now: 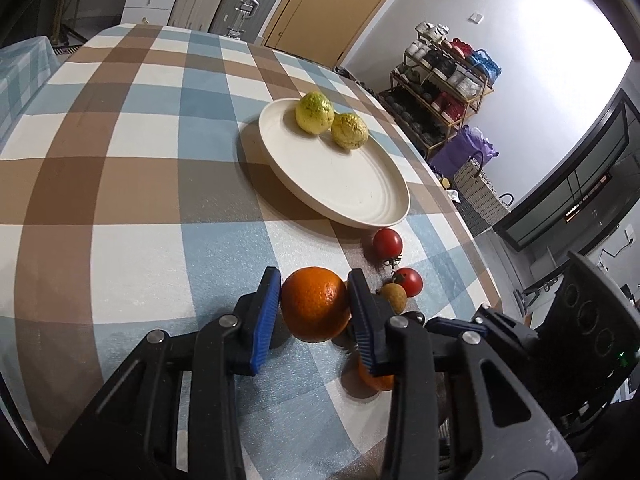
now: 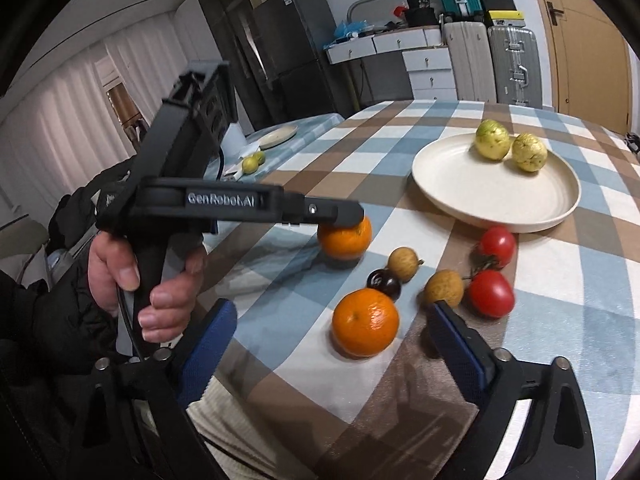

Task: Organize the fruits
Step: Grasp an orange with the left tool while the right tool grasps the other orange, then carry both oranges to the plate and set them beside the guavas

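My left gripper [image 1: 314,309] is shut on an orange [image 1: 314,304], its blue pads pressed to both sides; from the right wrist view a hand holds that gripper [image 2: 347,219] over the same orange [image 2: 345,240]. My right gripper [image 2: 331,310] is open, and a second orange [image 2: 365,322] lies on the cloth just ahead between its fingers, untouched. A cream plate [image 2: 440,184] holds two yellow-green fruits [image 2: 493,139] [image 2: 529,152]. Two tomatoes [image 2: 497,245] [image 2: 491,294], two brown longans [image 2: 404,264] [image 2: 444,289] and a dark round fruit [image 2: 384,284] lie loose near the plate.
The checked tablecloth [image 1: 120,184] runs wide to the left of the plate [image 1: 340,176]. The table edge drops off on the right toward a shoe rack [image 1: 444,80]. A second table [image 2: 304,128] with a plate and green fruits stands behind, along with suitcases [image 2: 512,60].
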The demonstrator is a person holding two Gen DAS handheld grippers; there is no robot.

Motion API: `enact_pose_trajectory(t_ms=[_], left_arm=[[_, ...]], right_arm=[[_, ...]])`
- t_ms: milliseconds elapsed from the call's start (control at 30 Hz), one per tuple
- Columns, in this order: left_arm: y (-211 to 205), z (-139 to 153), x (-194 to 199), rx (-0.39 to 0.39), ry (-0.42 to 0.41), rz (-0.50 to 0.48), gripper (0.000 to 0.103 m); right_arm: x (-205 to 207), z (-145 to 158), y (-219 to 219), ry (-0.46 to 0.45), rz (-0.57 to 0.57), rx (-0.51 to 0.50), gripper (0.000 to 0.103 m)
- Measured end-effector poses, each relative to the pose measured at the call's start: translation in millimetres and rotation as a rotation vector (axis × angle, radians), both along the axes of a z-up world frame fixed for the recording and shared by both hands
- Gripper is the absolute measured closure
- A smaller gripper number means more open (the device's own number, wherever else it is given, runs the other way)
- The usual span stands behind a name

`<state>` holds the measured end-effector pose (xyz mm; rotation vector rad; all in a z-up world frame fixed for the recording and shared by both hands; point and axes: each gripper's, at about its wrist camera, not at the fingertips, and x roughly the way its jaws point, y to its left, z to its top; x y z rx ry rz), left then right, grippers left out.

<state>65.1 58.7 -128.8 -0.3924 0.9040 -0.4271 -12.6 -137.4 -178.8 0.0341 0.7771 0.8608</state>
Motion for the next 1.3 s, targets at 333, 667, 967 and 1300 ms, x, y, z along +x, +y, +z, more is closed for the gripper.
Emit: enact_pose_trajectory(t_ms=[333,667,967,1300], left_arm=[[8,6,-4,-0.014,-0.017,0.007,0.071],[9,7,-8,-0.013,-0.023,0.010,0.071],[11,8,-8,-0.011,-0.024,0.011,0.071],[8,11,-3,-0.018,-0.024,0.000,0.071]], right_arm=[[5,-7,15,-0.065,-0.036,-0.147,0.030],[2,-11,25,-0.138,-0.037,-0.254,0.064],[5,-9,15,-0.100,-0.040,-0.167,0.066],[-3,10,-3,-0.111,-0.021,-0.020,0.066]])
